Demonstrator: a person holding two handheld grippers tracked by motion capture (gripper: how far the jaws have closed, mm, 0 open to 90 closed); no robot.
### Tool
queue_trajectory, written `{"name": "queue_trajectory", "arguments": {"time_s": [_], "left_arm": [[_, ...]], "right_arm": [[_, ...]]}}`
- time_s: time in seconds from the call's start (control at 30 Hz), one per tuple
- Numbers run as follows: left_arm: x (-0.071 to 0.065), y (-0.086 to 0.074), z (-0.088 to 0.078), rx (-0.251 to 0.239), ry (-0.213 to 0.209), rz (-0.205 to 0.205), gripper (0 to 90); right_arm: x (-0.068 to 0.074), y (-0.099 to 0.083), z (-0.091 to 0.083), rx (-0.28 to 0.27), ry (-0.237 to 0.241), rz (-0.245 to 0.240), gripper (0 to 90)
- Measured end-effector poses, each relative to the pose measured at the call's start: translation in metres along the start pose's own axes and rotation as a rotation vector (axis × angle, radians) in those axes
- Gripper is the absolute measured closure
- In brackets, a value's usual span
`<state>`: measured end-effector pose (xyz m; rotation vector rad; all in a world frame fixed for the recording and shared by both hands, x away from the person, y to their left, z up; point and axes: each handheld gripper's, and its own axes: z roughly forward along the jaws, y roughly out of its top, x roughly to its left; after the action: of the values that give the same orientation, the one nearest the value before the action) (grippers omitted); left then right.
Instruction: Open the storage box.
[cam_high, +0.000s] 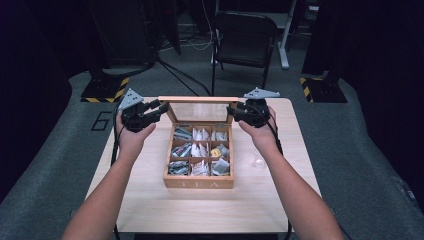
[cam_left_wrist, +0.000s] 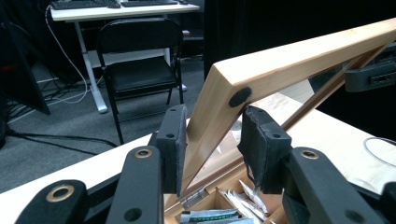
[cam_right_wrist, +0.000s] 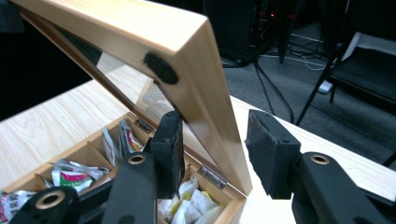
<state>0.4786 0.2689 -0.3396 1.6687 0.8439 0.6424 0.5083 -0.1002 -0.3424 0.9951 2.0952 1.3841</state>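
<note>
A wooden tea box (cam_high: 200, 183) sits mid-table with its glass lid (cam_high: 199, 99) raised upright. Its compartments hold several tea bags (cam_high: 200, 150). My left gripper (cam_high: 162, 107) is at the lid's left side. In the left gripper view the pads of this gripper (cam_left_wrist: 212, 144) clamp the lid's side rail (cam_left_wrist: 280, 65) near its corner. My right gripper (cam_high: 232, 112) is at the lid's right side. Seen in the right gripper view, its jaws (cam_right_wrist: 215, 149) straddle the lid rail (cam_right_wrist: 140, 32): the inner pad lies against the lid and a gap remains at the outer pad. Tea bags (cam_right_wrist: 70, 175) show below.
A small clear object (cam_high: 258, 162) lies on the table (cam_high: 200, 210) right of the box. A black folding chair (cam_high: 245, 37) stands beyond the table's far edge, with cables on the floor. The other gripper (cam_left_wrist: 373, 77) shows across the lid.
</note>
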Motion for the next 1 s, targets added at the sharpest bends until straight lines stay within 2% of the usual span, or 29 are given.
{"name": "queue_trajectory", "arguments": {"time_s": [0.27, 0.43, 0.7, 1.0], "left_arm": [[0.004, -0.002, 0.004, -0.012, -0.011, -0.019, 61.5], [0.007, -0.005, 0.009, 0.003, -0.015, -0.028, 60.4], [0.011, -0.011, 0.019, 0.028, 0.003, -0.021, 60.4], [0.014, -0.016, 0.028, 0.069, 0.005, -0.016, 60.0]], "right_arm": [[-0.001, 0.001, 0.002, -0.005, -0.006, -0.008, 58.8], [-0.002, 0.004, 0.004, 0.005, -0.013, -0.005, 59.2], [-0.004, 0.006, 0.005, 0.008, -0.016, 0.002, 59.4], [-0.005, 0.008, 0.007, 0.010, -0.015, 0.002, 59.7]]}}
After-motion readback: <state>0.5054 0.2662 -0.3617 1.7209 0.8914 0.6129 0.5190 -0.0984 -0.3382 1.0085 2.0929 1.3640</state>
